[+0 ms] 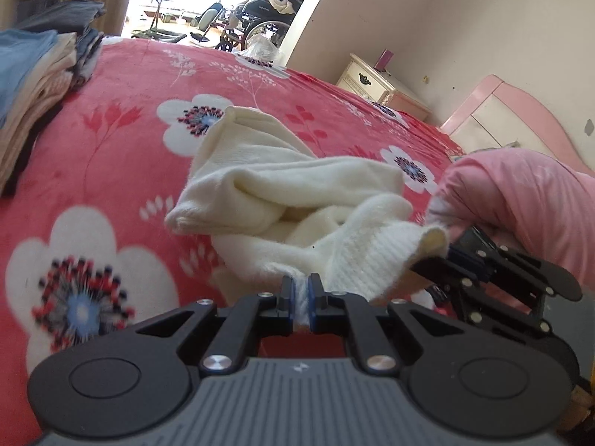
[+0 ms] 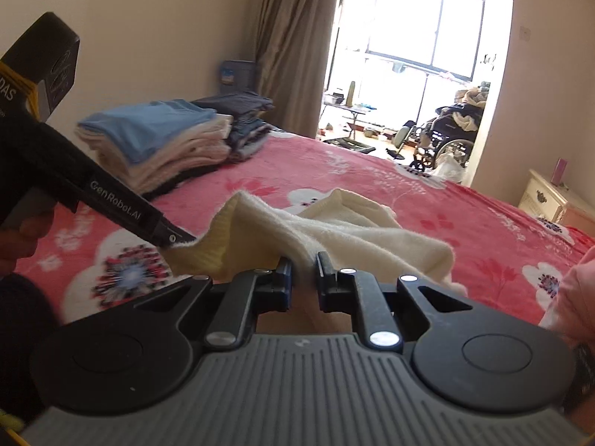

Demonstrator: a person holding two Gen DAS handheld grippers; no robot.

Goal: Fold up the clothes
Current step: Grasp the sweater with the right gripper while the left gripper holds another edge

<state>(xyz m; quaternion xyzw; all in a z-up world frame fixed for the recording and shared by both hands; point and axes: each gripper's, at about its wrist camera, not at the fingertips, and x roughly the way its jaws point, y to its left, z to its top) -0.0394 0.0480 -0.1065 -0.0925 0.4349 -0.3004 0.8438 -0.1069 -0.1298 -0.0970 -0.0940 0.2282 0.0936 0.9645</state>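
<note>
A cream knitted garment (image 1: 297, 200) lies crumpled on the red flowered bedspread (image 1: 122, 156). My left gripper (image 1: 301, 290) is shut on its near edge. My right gripper (image 2: 304, 264) is shut on another part of the same garment (image 2: 334, 230), its jaws a little apart with cloth between them. In the left wrist view the right gripper (image 1: 435, 260) sits at the right, holding the ribbed hem, with a pink sleeve behind it. In the right wrist view the left gripper (image 2: 178, 239) comes in from the left and pinches the hem.
A stack of folded clothes (image 2: 167, 141) with a blue top layer sits on the bed's far left side, also in the left wrist view (image 1: 33, 85). A white nightstand (image 1: 375, 81) and a pink headboard (image 1: 513, 111) stand by the wall. A wheelchair (image 2: 450, 130) stands beyond the doorway.
</note>
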